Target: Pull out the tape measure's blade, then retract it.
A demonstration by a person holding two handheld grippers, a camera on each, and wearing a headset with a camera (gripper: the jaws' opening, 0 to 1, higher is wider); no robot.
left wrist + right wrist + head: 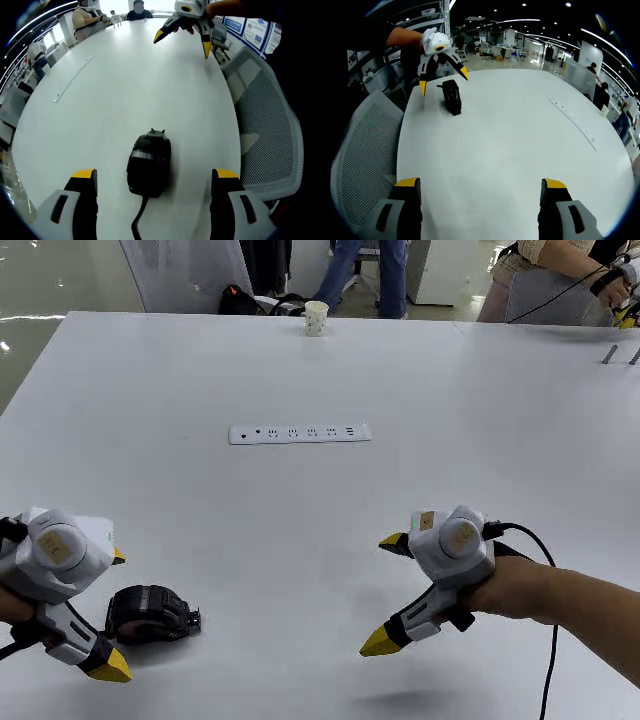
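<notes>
**Black tape measure lying between my open left tongs**

I am holding my left gripper wide open around the tape measure, which is resting on the white table near my edge. Neither jaw seems to be touching it. My right gripper is hovering well apart, also spread wide and carrying nothing. No blade is showing, so I am judging this to be the grasping step. Next I am needing to close the left jaws on the case, then bring the right tips across to the blade's hook, which appears to be facing that way.
</notes>
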